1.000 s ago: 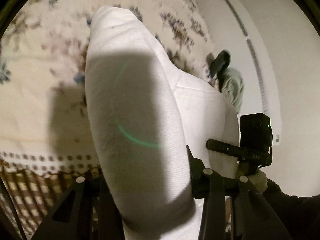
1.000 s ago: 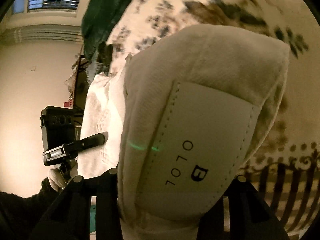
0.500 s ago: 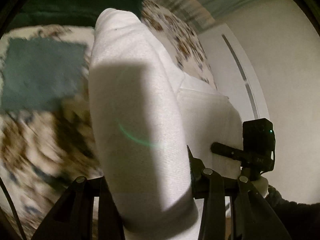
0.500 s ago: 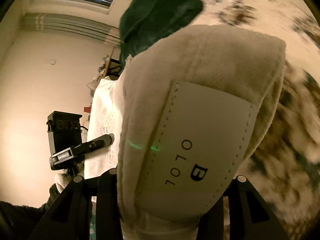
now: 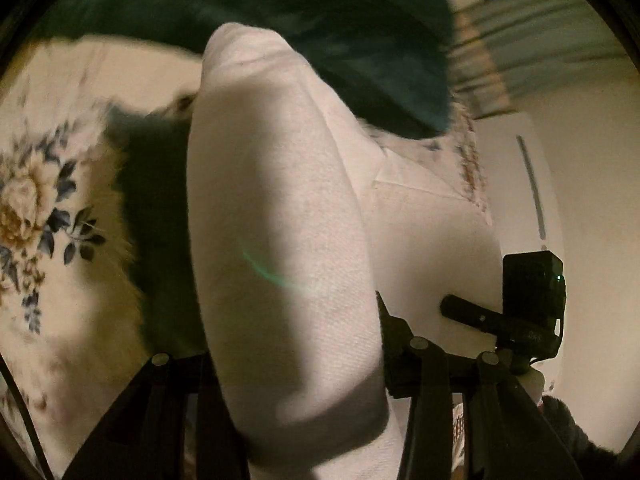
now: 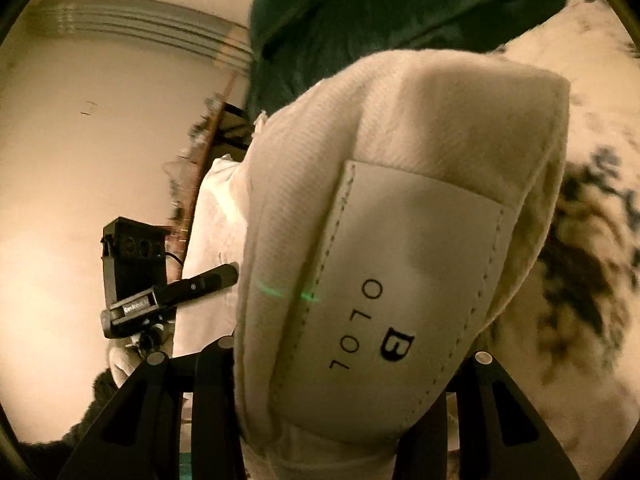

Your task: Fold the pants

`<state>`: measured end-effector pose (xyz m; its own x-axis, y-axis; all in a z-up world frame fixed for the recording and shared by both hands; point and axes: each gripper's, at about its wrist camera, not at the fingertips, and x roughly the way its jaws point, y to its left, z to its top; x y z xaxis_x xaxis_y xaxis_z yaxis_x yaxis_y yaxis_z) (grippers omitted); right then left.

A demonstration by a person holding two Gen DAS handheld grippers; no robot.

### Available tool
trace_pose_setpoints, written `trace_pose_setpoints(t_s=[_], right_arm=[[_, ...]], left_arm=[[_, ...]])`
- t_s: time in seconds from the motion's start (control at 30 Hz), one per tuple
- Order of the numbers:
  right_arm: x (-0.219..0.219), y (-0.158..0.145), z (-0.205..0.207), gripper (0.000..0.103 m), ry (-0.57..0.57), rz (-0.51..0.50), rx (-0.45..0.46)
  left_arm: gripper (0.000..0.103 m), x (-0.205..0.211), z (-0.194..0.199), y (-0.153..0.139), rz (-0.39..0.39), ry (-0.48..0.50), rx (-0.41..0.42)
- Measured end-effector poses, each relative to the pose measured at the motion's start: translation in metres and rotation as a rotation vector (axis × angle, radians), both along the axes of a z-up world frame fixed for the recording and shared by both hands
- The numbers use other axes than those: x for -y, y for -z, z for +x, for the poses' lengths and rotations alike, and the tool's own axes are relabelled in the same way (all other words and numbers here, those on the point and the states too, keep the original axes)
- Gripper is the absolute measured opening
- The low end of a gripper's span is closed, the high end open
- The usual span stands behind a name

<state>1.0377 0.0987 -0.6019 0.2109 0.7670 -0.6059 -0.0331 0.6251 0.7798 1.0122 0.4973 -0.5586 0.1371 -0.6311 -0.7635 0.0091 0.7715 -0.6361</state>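
The white pants fill the middle of the left wrist view, bulging up between the black fingers of my left gripper, which is shut on the cloth. In the right wrist view the pants show their waistband with a white leather label printed "B OLOL". My right gripper is shut on that waistband. Both hold the pants lifted above the floral bedspread. The right gripper shows at the left view's right edge, the left gripper at the right view's left.
A dark green blanket or pillow lies at the far end of the bed, also in the right wrist view. A pale wall with a window stands beside the bed. The floral bedspread lies below.
Both grippers have swung forward and up with the pants. The bed's near edge has left view and the dark green blanket now fills the top of both views.
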Motion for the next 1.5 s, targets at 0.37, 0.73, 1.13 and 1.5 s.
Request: trace_pose_setpoints(t_s=[0.37, 0.73, 1.13, 1.5], right_arm=[[-0.027, 0.054, 0.023, 0.080, -0.022, -0.146, -0.173], [-0.016, -0.107, -0.067, 0.097, 0.101, -0.802, 0.090], [-0.005, -0.296, -0.280, 0.097, 0.228, -0.894, 0.314], [0.021, -0.423, -0.479, 0.097, 0.257, -0.848, 0.455]], left_arm=[[0.063, -0.023, -0.022, 0.026, 0.114, -0.094, -0.043], [0.103, 0.025, -0.138, -0.125, 0.616, -0.154, 0.264], [0.103, 0.085, -0.310, -0.283, 0.656, -0.197, 0.421], [0.103, 0.118, -0.481, -0.378, 0.673, -0.279, 0.549]])
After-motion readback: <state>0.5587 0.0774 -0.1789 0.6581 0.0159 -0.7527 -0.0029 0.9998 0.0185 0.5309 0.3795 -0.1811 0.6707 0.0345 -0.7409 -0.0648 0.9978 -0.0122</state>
